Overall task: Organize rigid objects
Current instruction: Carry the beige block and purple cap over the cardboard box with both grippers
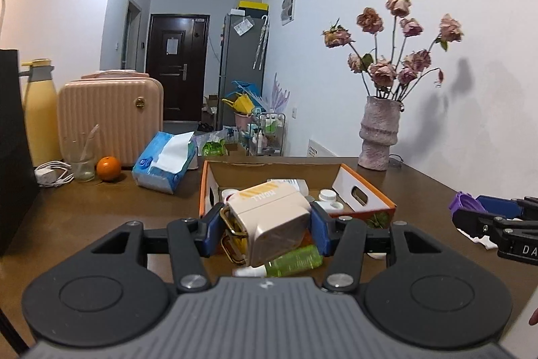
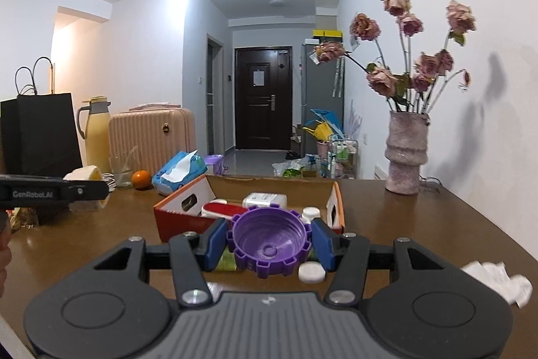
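Note:
My left gripper (image 1: 267, 232) is shut on a cream box-shaped case with gold rings (image 1: 269, 221), held above the near side of an open cardboard box (image 1: 370, 201). Inside that box lie white bottles and caps (image 1: 328, 195). A green bottle (image 1: 296, 259) lies on the table under the case. My right gripper (image 2: 269, 241) is shut on a purple ribbed cap (image 2: 269, 241), its hollow side facing the camera, just in front of the cardboard box (image 2: 181, 221). A white round cap (image 2: 312, 272) lies on the table below it. Each gripper shows at the edge of the other's view: the right gripper (image 1: 470, 211), the left gripper (image 2: 84, 187).
A vase of dried roses (image 1: 378, 133) stands at the table's far right. A tissue pack (image 1: 164, 162), an orange (image 1: 108, 168), a glass (image 1: 82, 162), a pink suitcase (image 1: 111, 120), a yellow flask (image 1: 40, 110) and a black bag (image 2: 40, 130) line the left. Crumpled white paper (image 2: 497, 278) lies at the right.

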The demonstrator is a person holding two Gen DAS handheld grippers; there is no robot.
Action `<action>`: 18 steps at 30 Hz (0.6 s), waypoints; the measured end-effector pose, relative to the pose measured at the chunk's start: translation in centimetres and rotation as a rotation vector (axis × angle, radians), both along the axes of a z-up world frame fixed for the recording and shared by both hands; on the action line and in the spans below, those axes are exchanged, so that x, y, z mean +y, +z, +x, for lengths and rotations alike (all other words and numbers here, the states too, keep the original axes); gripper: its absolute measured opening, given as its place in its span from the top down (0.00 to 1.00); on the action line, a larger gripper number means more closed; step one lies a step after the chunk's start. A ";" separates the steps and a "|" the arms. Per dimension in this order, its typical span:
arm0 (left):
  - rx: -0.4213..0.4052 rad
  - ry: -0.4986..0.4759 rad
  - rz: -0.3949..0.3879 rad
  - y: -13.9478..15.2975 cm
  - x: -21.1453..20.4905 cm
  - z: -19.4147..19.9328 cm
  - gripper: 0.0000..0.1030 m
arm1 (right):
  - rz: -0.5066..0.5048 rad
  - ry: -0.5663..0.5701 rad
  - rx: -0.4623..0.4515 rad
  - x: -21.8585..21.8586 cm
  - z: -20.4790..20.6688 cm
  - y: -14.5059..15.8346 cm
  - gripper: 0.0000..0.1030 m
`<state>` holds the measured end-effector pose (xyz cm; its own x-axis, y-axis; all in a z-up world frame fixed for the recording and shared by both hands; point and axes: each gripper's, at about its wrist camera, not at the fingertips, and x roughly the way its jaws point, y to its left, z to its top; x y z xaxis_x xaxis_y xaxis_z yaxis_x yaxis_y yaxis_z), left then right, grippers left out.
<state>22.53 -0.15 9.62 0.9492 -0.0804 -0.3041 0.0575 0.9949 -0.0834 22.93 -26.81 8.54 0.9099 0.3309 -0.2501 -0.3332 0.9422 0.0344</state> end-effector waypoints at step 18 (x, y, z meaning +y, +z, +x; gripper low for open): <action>0.266 -0.057 -0.003 -3.3 3.1 30.1 0.48 | -0.139 0.095 0.228 5.4 30.4 -1.0 0.48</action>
<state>52.62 2.95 6.28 0.8300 -0.1328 -0.5417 0.0896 0.9904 -0.1056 53.31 -21.43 7.51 0.7912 0.3605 -0.4940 -0.4189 0.9080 -0.0083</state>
